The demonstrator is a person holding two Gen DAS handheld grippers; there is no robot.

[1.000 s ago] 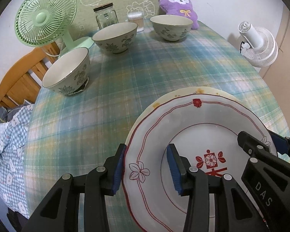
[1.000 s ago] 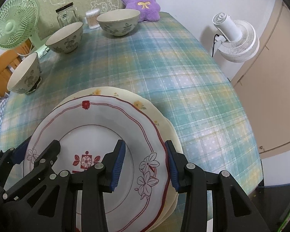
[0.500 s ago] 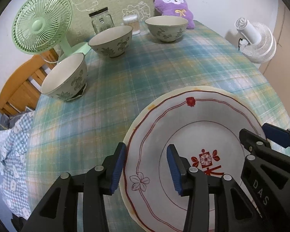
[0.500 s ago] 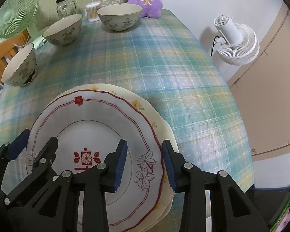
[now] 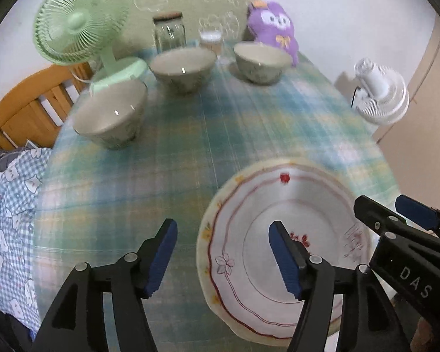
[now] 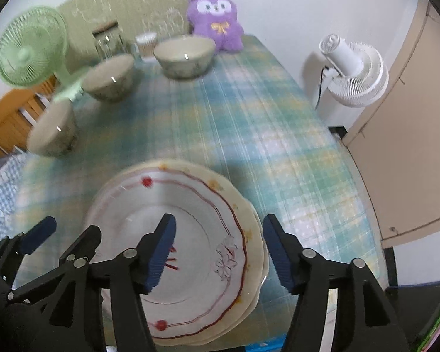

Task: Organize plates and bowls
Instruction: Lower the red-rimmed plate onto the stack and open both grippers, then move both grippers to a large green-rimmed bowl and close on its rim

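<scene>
Left gripper [image 5: 223, 253] is spread wide at lower centre, holding nothing; right gripper [image 6: 218, 249], marked "DAS" on its body, is likewise spread. 2 stacked plates [image 5: 314, 202] lie lower right, 3 bowls [image 5: 182, 69] across the upper left on the plaid tablecloth [image 5: 190, 152].

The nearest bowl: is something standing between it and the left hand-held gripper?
Nothing visible does. Only bare tablecloth lies between the open left hand-held gripper and the nearest bowl; the stacked plates sit to its right.
</scene>
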